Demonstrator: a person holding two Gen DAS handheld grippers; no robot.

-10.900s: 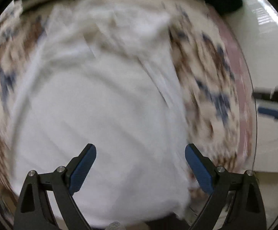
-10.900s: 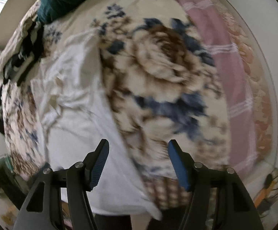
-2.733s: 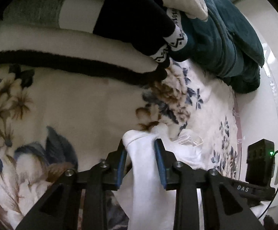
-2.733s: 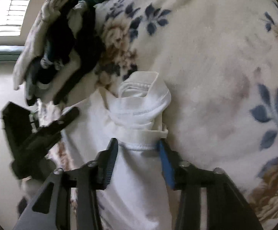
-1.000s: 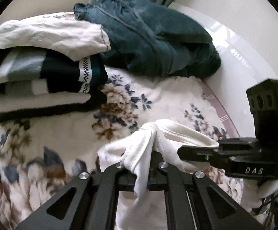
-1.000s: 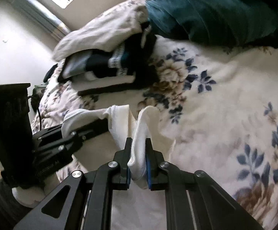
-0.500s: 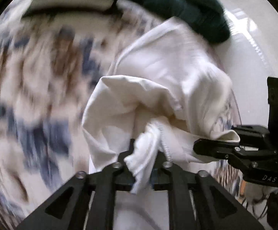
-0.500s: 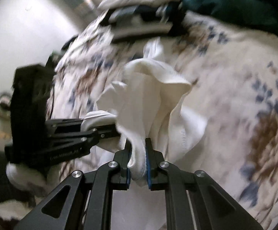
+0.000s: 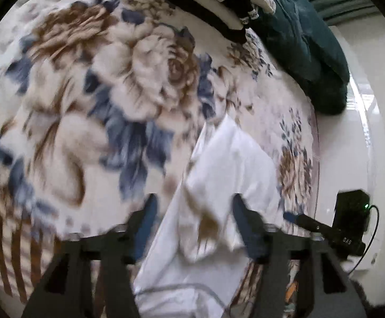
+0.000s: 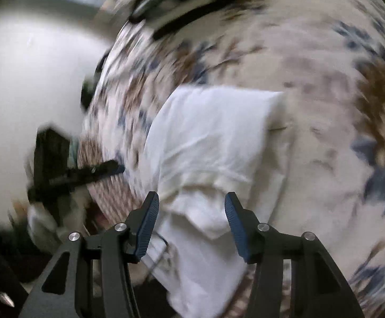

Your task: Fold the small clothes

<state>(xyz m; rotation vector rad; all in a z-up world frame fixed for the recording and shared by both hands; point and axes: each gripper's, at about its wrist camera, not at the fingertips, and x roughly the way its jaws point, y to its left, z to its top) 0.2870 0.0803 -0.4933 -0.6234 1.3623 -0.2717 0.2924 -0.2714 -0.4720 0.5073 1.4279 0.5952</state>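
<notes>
I am hovering both the left hand-held gripper (image 9: 192,225) and right hand-held gripper (image 10: 191,222), jaws spread and empty, over the white shirt (image 10: 208,143) lying folded on the floral bed (image 9: 91,84); next I should be smoothing its near edge.

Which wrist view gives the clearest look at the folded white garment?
The right wrist view: the white garment fills the centre, with its folded top edge and layers readable. In the left wrist view the garment is narrower, smeared by motion and partly hidden behind the open left claw.
</notes>
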